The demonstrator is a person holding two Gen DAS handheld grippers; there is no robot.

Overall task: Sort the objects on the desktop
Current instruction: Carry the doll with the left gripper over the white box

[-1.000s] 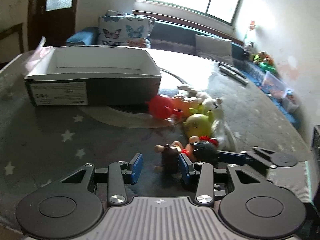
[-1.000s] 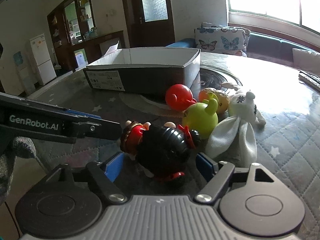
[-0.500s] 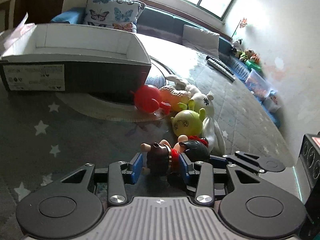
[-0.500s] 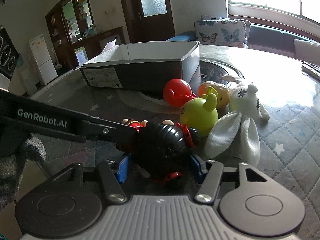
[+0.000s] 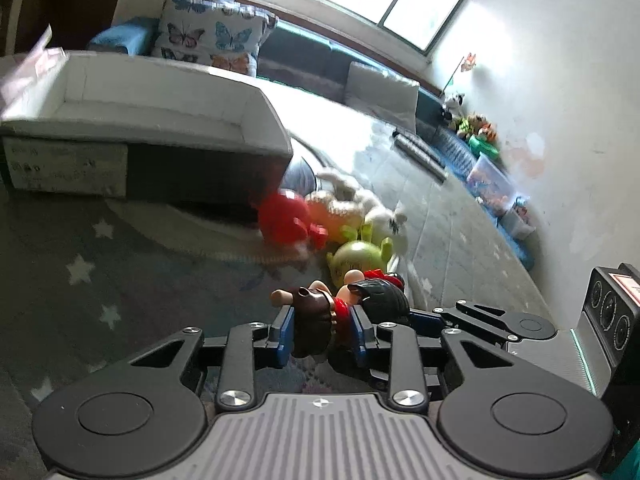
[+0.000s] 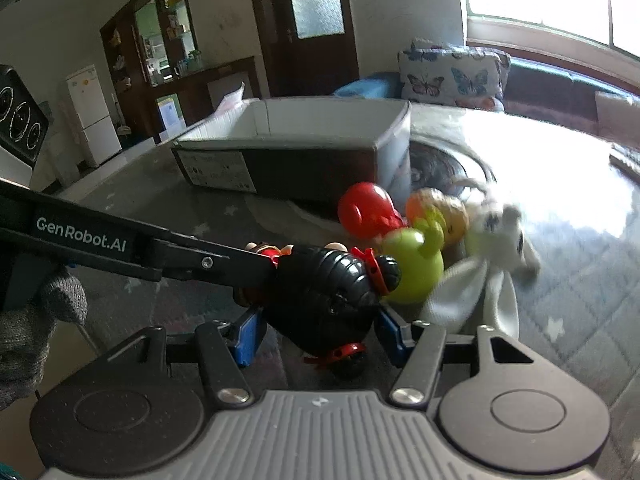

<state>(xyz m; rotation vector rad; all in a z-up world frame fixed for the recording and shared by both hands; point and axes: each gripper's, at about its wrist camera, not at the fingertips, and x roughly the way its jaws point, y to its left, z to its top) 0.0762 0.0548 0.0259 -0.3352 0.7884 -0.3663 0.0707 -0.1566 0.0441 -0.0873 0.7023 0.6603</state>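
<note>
A small doll with a brown dress (image 5: 314, 320) and a black-haired head (image 6: 324, 284) lies at the near end of a toy cluster on the star-patterned table cover. My left gripper (image 5: 320, 320) is shut on the doll's body. My right gripper (image 6: 320, 328) is shut on its head, coming in from the other side. Just beyond lie a red toy (image 6: 366, 208), a green toy (image 6: 412, 268), an orange toy (image 6: 438, 210) and a white plush (image 6: 496, 232). An open cardboard box (image 5: 140, 128) stands behind them.
Remote controls (image 5: 418, 152) lie at the table's far right. A black device with round dials (image 5: 608, 300) sits near the right edge. A grey-gloved hand (image 6: 32, 320) holds the left gripper. A sofa with butterfly cushions runs behind the table.
The left jaws have closed from wide apart onto the doll's body, after the gripper moved forward around it. The right jaws narrowed onto the doll's head and then held.
</note>
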